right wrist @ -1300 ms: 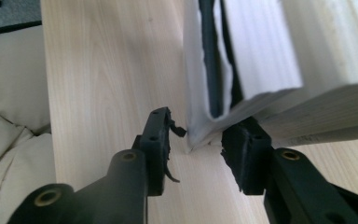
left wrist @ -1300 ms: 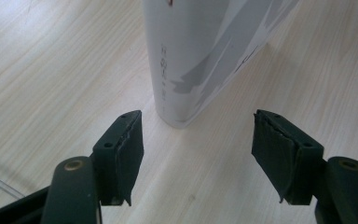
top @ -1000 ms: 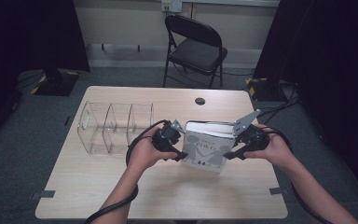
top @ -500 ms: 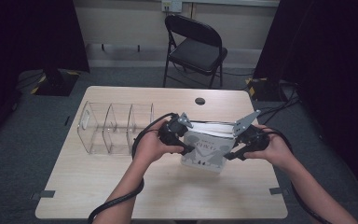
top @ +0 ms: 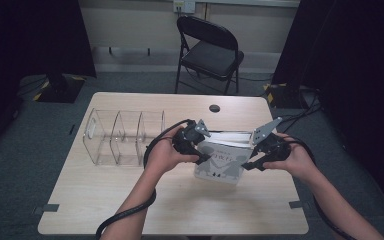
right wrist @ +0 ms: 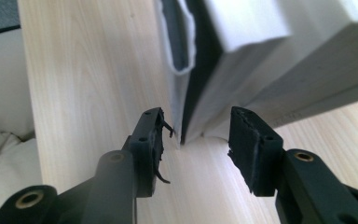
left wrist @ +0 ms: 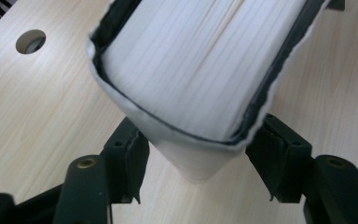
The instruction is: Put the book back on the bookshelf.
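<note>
A thick book [top: 220, 162] in a white dust jacket stands on the table between my two grippers. My left gripper [top: 201, 156] holds its left edge. In the left gripper view the jaws [left wrist: 200, 140] have just been closing and their pads press both covers at the book's [left wrist: 196, 60] corner, which hangs a little above the wood. My right gripper [top: 250, 162] is at the book's right edge. In the right gripper view its jaws [right wrist: 198, 119] stand apart, with the book's [right wrist: 242, 60] lower corner between them and a gap at the right pad [right wrist: 247, 135].
A clear plastic organiser [top: 120, 137] with three compartments stands on the table [top: 130, 200] left of my left hand. A round cable hole [top: 214, 108] sits at the table's far middle. A black folding chair [top: 207, 52] stands beyond the far edge.
My left gripper has risen a little and moved right onto the book's left edge, its jaws narrower. The right hand has stayed in place.
</note>
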Tool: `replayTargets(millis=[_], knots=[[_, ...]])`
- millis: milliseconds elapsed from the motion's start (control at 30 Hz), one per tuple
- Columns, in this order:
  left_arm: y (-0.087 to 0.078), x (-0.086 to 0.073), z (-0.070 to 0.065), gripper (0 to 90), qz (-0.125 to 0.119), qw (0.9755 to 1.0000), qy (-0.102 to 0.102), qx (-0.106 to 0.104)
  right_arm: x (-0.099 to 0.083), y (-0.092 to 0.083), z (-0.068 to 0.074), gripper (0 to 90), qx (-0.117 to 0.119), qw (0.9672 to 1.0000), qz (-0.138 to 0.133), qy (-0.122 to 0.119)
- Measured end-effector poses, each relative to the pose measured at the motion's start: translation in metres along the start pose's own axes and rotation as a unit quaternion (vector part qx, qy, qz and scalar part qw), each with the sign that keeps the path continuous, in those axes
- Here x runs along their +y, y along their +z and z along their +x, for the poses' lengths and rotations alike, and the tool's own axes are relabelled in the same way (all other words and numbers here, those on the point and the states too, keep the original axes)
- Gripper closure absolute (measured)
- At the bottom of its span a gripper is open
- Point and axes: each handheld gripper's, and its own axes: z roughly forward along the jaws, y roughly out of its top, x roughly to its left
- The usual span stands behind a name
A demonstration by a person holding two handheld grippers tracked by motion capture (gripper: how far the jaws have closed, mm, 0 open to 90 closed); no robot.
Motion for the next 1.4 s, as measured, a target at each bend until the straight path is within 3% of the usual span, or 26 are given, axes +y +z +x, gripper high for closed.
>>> replayTargets(millis=[33, 233, 367, 567, 600, 733, 1033, 1100, 1400], knots=[[-0.001, 0.0, -0.002, 40.7, 0.006, 1.0, 0.002, 0.0, -0.001, 0.0, -0.001, 55.5, -0.003, 1.0, -0.001, -0.007], [-0.008, 0.002, -0.014, 46.9, 0.022, 0.9996, -0.012, -0.015, -0.006, -0.003, -0.005, 55.8, -0.017, 0.9998, -0.006, 0.003], [-0.009, 0.003, -0.017, 47.0, 0.023, 0.9995, -0.017, -0.014, -0.008, -0.003, -0.007, 55.2, -0.014, 0.9998, -0.012, 0.008], [-0.007, 0.006, -0.016, 46.5, 0.028, 0.9996, -0.007, -0.006, -0.007, -0.001, -0.007, 55.2, -0.018, 0.9997, -0.016, 0.006], [-0.008, 0.007, -0.016, 46.7, 0.033, 0.9994, 0.002, -0.005, -0.007, -0.001, -0.007, 55.2, -0.018, 0.9997, -0.018, 0.006], [-0.009, 0.01, -0.02, 48.7, 0.045, 0.9989, 0.0, -0.011, -0.006, 0.0, -0.01, 55.1, -0.021, 0.9997, -0.015, 0.006], [-0.013, 0.015, -0.036, 52.5, 0.067, 0.9977, -0.004, -0.011, -0.009, 0.002, -0.011, 53.8, -0.019, 0.9996, -0.021, 0.009], [-0.014, 0.014, -0.039, 52.7, 0.068, 0.9975, -0.013, -0.01, -0.008, 0.002, -0.011, 53.7, -0.021, 0.9995, -0.023, 0.008], [-0.025, 0.006, -0.044, 53.0, 0.093, 0.9954, -0.022, -0.006, 0.001, 0.01, -0.006, 53.2, -0.004, 0.9994, -0.033, 0.001]])
